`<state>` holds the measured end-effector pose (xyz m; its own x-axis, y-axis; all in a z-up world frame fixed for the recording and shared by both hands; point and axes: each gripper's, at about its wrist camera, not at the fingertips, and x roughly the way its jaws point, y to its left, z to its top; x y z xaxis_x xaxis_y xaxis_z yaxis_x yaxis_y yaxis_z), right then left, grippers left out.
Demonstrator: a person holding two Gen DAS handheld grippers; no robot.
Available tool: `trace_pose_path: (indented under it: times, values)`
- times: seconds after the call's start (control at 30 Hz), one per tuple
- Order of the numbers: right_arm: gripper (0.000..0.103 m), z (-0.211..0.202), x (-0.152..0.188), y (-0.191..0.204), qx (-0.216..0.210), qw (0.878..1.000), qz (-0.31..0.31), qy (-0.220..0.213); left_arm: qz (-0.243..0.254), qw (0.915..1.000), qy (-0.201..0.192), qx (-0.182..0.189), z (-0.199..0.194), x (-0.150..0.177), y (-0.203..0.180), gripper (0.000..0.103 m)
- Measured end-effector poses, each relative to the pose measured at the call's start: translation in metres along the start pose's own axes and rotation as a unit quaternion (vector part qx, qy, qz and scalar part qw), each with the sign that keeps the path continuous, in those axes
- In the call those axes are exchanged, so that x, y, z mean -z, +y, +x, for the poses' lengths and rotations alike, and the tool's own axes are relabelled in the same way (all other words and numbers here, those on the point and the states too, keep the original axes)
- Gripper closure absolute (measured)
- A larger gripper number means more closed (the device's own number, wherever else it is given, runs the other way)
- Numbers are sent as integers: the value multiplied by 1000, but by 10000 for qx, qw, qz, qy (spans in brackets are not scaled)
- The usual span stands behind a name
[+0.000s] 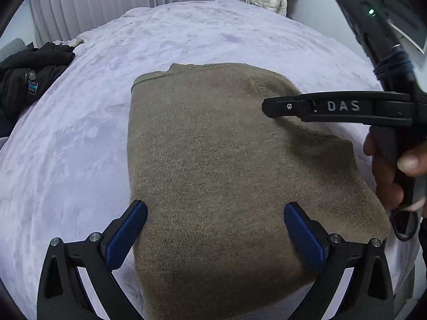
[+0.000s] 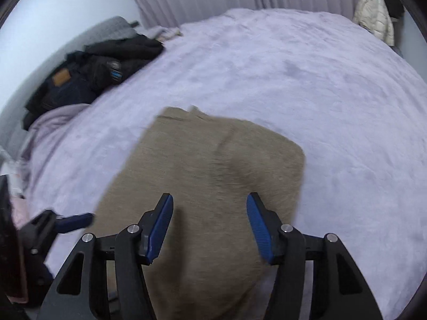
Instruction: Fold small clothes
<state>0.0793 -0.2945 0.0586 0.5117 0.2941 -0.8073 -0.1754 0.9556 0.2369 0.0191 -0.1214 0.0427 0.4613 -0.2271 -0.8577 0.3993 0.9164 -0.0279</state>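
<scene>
The olive-brown sweater [image 1: 226, 165] lies folded into a rough rectangle on the lilac blanket [image 1: 80, 138], filling the centre of the left wrist view, its collar edge toward the upper middle of the frame. The left gripper [image 1: 215, 229] hovers at the lower edge with its blue pads spread wide, holding nothing; one pad sits over the sweater's left border. The right gripper [image 2: 209, 226] is likewise released, jaws apart over the near half of the garment, and its view is blurred, so I judge it to be in motion. In the left view it reaches in from the right of the frame.

The risk I see is a finger snagging the loose knit and dragging the top layer askew. A dark pile of clothes [image 2: 88, 72] sits at the upper left, well apart.
</scene>
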Motion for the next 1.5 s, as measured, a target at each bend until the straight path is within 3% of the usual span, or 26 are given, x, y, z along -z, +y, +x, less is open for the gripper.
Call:
trace_pose_path:
  times: [0.13,0.23,0.33,0.4,0.5,0.57,0.63,0.7,0.8,0.9,1.13,1.17,1.23,1.3,1.5]
  values:
    - [47,-2,3,-26,-143,9992,358,-121,92,9997,7,235,-20,-9,7,0]
    - [44,-18,-1,-13,-105,9995,-4,-281,-92,9996,-115,225,-24,-41,26,0]
    - [44,-20,-15,5,182,9984,-424,-328,-710,9969,268,198,8,-82,57,0]
    - [43,-7,-25,20,497,9957,-774,-139,-1106,9910,744,139,43,-104,74,0]
    - [40,19,-32,31,551,9919,-1114,258,-1042,9848,1312,-459,95,-119,80,0]
    - [38,36,-31,26,809,9875,-1300,368,-1254,9798,1548,-155,115,-122,92,0]
    - [34,40,-36,6,751,9915,-989,376,-1624,9746,1538,70,117,-129,110,0]
    - [34,34,-43,-13,587,9968,-446,298,-1713,9748,1416,-188,106,-134,120,0]
    - [33,12,-43,-11,602,9976,-278,182,-1447,9838,1013,-298,70,-126,116,0]
    - [32,-26,-27,18,326,9951,-929,-131,-1027,9919,727,-157,38,-98,98,0]
    - [32,-56,24,83,-299,9770,-2101,-204,-708,9953,615,-258,15,-32,73,0]
    - [32,-52,36,89,-296,9732,-2279,-65,-716,9953,578,-295,13,-25,75,0]
    - [33,-34,63,94,152,9637,-2645,319,-774,9955,527,-158,3,-12,79,0]
    - [33,-36,84,89,301,9592,-2806,200,-857,9952,461,-56,-4,1,80,0]
    - [30,-63,113,68,155,9741,-2255,57,-778,9958,373,-292,-15,21,73,0]
